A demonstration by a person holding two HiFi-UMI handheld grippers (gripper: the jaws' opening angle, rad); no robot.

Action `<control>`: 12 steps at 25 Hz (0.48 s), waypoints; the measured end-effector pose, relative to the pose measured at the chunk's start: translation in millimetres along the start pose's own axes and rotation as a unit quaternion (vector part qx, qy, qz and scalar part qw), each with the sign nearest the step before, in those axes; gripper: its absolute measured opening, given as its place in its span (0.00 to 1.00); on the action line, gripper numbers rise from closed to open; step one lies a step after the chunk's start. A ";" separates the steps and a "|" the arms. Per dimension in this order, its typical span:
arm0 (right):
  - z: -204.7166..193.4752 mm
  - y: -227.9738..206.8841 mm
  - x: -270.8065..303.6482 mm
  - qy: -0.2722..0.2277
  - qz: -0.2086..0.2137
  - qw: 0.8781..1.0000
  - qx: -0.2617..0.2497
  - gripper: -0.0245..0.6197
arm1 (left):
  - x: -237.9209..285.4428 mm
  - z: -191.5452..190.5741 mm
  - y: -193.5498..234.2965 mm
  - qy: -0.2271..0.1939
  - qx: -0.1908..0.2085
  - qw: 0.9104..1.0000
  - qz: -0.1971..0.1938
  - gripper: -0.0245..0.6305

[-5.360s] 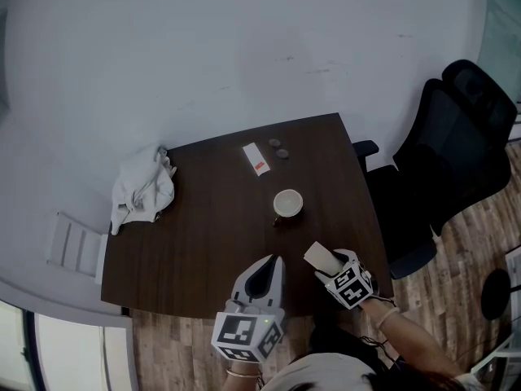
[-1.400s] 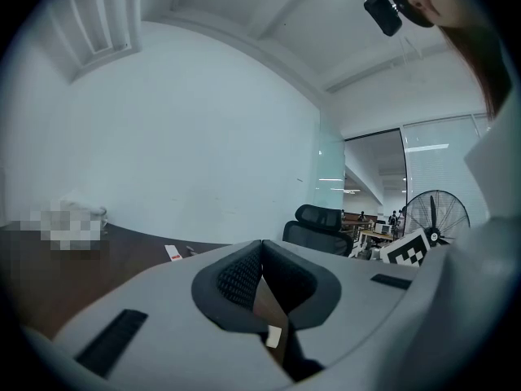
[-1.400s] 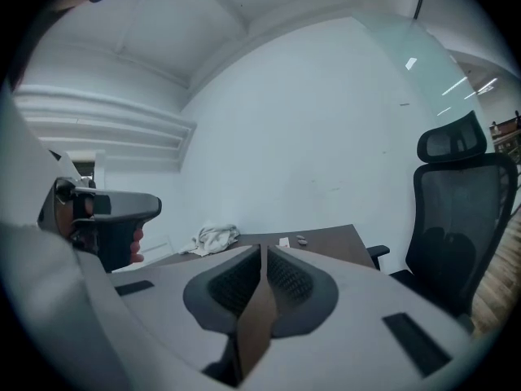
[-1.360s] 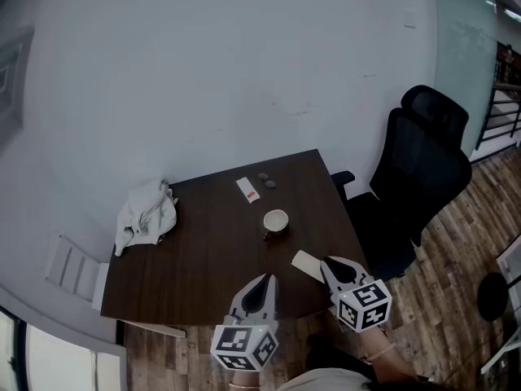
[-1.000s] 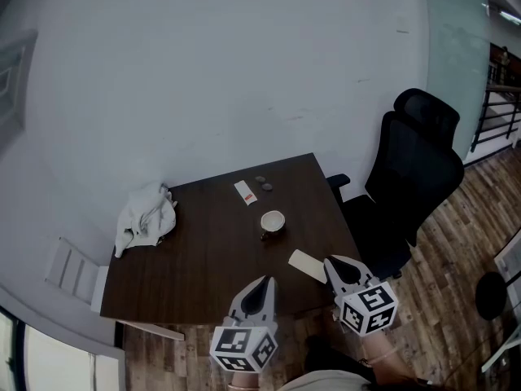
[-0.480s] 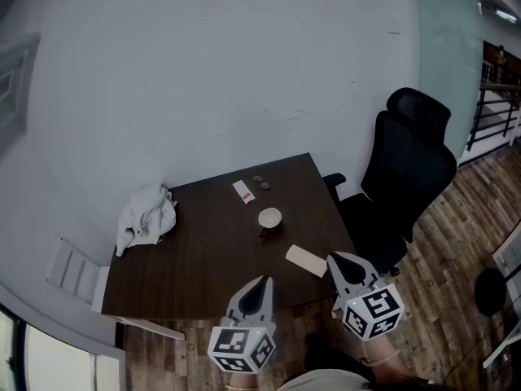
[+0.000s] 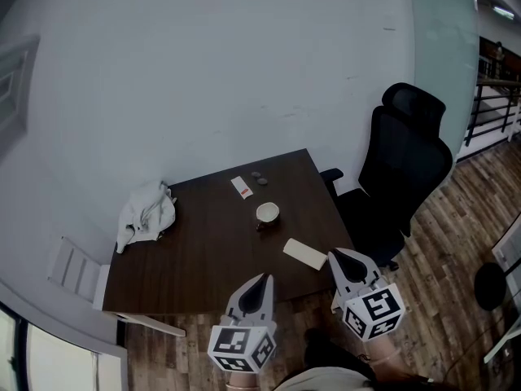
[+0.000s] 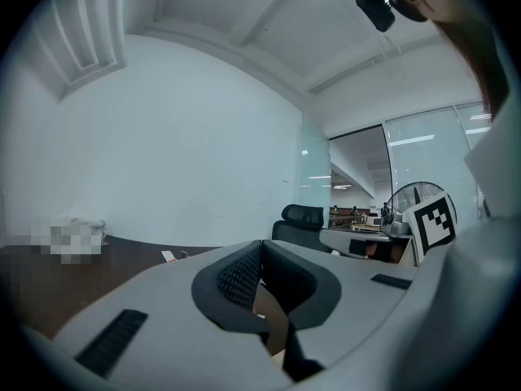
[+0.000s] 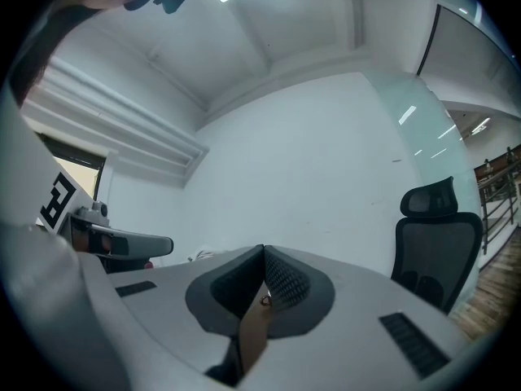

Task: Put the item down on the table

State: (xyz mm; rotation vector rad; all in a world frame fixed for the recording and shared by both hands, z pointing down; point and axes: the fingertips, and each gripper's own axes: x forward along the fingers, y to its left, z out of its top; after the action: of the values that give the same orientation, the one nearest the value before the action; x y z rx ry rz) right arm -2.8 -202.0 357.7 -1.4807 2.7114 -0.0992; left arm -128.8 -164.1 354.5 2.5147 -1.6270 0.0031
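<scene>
A flat cream box (image 7: 304, 253) lies on the dark wooden table (image 7: 203, 251) near its front right corner. My right gripper (image 7: 334, 254) hangs just right of the box, off the table's edge, apart from it, with its jaws shut and nothing between them. My left gripper (image 7: 264, 278) hovers at the table's front edge, also shut and empty. In the left gripper view (image 8: 261, 244) and the right gripper view (image 9: 264, 249) the jaw tips meet, and both grippers point level.
On the table stand a white cup (image 7: 267, 213), a white card with a red mark (image 7: 238, 186), two small dark discs (image 7: 259, 177) and a crumpled white cloth (image 7: 146, 213). A black office chair (image 7: 403, 169) stands to the right, on a wood floor.
The box, once held in the right gripper, now lies on the table. Both grippers have drawn back toward me past the table's front edge, the right one rising slightly.
</scene>
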 end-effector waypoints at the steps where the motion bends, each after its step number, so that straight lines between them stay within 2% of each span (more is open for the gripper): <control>1: 0.2 0.3 -1.7 0.000 0.000 1.000 -0.001 0.05 | -0.9 -0.7 -1.7 0.001 0.001 1.000 -0.001 0.06; 12: 5.7 5.6 -14.4 0.003 -0.008 0.999 -0.052 0.05 | -5.6 -1.5 -11.8 0.002 0.007 1.000 -0.005 0.06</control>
State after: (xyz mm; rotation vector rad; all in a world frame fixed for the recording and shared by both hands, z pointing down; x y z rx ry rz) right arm 0.7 -187.0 351.7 -1.5309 2.7486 0.0363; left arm -120.3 -154.1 354.1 2.5313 -1.6192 0.0180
